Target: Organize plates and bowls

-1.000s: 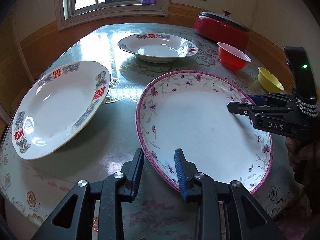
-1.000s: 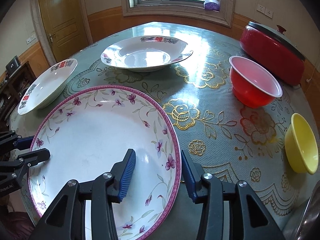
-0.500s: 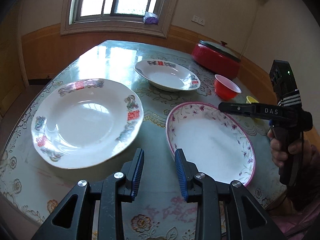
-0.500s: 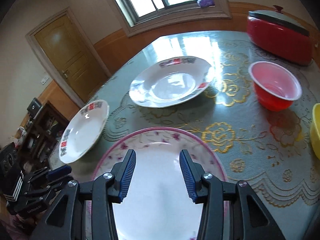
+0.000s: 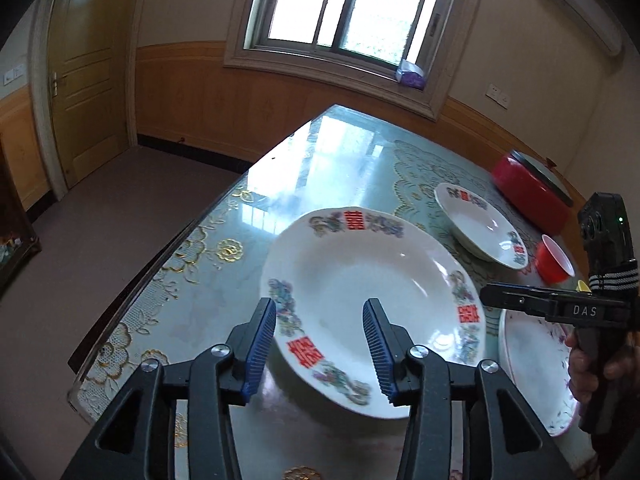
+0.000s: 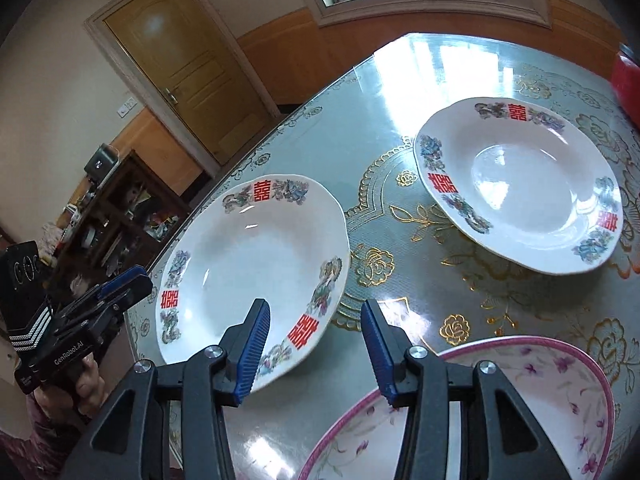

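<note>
The left gripper is angling down over the near rim of a white plate with red characters, its jaws having just been opening and now standing apart with only air between the blue pads, nothing held. The right gripper is tilting down too, jaws moderately parted and empty, hanging over the gap between that same plate and the pink-rimmed floral plate at the near edge. A hand is wrapping the right tool's grip at the side of the left view, and fingers are curling round the left one in the right view.

Counting outward: three plates are sitting on the glass-topped table, two white ones with red characters, the second lying further in, well apart from the first, plus the one floral plate. Two bowls are showing in the left view, a red bowl and just a sliver of a yellow bowl behind the right tool. One red lidded pot is standing by the far side
</note>
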{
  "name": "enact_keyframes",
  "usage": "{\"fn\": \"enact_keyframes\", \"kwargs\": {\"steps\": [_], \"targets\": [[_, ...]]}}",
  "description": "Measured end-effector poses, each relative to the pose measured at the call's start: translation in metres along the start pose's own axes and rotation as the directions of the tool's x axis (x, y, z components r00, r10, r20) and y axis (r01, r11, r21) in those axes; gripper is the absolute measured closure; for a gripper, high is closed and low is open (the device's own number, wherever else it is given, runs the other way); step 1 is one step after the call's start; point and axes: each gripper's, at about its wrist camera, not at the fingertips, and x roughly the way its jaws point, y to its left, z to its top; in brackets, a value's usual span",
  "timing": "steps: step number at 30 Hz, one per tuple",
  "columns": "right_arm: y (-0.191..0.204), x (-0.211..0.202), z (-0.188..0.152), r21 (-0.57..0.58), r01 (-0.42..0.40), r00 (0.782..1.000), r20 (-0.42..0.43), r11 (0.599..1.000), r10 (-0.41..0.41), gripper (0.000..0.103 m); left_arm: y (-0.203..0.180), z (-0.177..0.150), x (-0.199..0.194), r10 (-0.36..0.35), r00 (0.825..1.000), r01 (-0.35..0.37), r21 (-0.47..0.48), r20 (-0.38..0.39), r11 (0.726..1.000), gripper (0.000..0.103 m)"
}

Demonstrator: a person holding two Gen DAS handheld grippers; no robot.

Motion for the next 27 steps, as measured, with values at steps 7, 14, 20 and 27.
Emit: {"fn": "enact_keyframes", "kwargs": {"steps": [7,14,20,27], "targets": [[-0.003,0.034,0.013,0.02,0.027,0.998,-0.059,0.999,-0.026,0.055,0.021,0.007,0.037,-0.039,0.998,0.038,-0.009,-0.059,0.999,0.054],[0.007,0.054,0.017,0.023,0.015,0.999,-0.046,1.0,-0.014,0.051,0.014,0.014,0.068,-0.065,0.993,0.069,0.03,-0.101,0.997,0.06],[0.016,0.052,0.008,-0.045,0.054,0.998,-0.03,0.998,-0.055,0.054,0.016,0.008,0.065,-0.052,0.994,0.06,0.077,-0.1,0.995,0.071],[0.022,0.048,0.003,-0.113,0.103,0.994,-0.015,0.988,-0.105,0.057,0.012,-0.005,0.059,-0.045,0.992,0.051,0.047,-0.118,0.998,0.069]]}}
